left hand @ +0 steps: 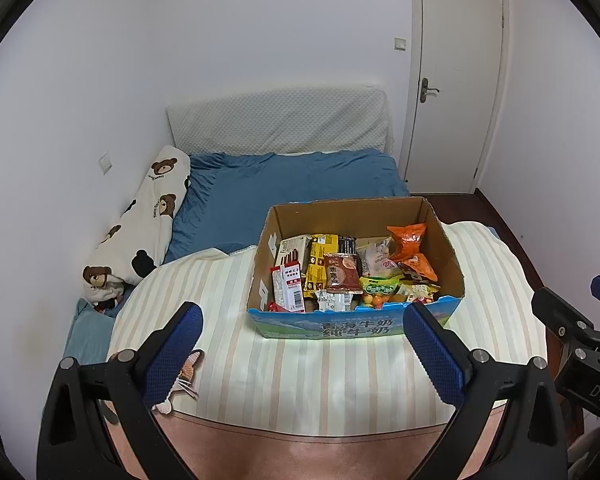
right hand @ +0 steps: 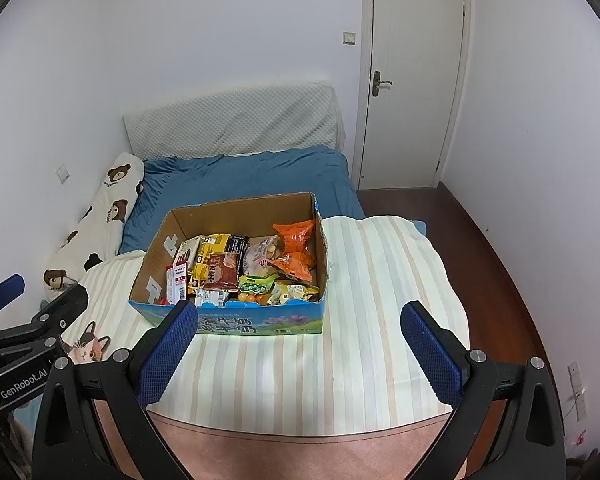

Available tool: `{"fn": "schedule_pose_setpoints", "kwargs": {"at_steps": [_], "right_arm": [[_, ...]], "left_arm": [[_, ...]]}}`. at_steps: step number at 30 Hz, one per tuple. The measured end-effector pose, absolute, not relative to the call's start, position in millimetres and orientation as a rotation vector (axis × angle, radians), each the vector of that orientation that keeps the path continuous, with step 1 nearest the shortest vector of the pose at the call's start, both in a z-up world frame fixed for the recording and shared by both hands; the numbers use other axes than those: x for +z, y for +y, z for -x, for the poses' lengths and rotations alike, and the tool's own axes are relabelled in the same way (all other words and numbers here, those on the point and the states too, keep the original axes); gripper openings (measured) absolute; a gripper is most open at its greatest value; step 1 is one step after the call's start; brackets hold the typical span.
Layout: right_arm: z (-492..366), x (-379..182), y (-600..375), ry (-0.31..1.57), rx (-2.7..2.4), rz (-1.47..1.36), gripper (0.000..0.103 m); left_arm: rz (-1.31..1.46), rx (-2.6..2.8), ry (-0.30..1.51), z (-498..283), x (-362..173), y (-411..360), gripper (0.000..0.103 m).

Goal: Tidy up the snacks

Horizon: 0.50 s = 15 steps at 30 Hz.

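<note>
A blue bed (left hand: 292, 176) carried a striped cloth (right hand: 360, 344); on it sat the cardboard box (left hand: 352, 212), filled with snack packets (left hand: 342, 274). Near the box, the left gripper (left hand: 302, 344) and right gripper (right hand: 298, 344) both gaped, empty.

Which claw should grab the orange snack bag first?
Probably the right gripper. The orange bag lies at the right end of the cardboard box, nearer that side. The left gripper sits further left. Both are open and empty.

Left tool (left hand: 302, 350) and right tool (right hand: 298, 346) spread wide, empty.
</note>
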State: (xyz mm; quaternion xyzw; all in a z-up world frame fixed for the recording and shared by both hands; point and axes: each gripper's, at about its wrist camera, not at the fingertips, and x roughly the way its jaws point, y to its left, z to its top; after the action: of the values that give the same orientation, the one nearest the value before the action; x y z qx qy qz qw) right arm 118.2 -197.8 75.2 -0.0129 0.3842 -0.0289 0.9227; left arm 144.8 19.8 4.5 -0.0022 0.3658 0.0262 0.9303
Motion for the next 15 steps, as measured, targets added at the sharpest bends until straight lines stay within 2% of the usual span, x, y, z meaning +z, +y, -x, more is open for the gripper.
{"fn": "schedule_pose_setpoints", "kwargs": {"at_steps": [15], "right_arm": [[-112.2,80.9,-193.7,0.787,-0.058,0.014,0.103]], "left_arm": [[-0.002,0.047,0.735,-140.0,7.1,18.7,0.103]]}}
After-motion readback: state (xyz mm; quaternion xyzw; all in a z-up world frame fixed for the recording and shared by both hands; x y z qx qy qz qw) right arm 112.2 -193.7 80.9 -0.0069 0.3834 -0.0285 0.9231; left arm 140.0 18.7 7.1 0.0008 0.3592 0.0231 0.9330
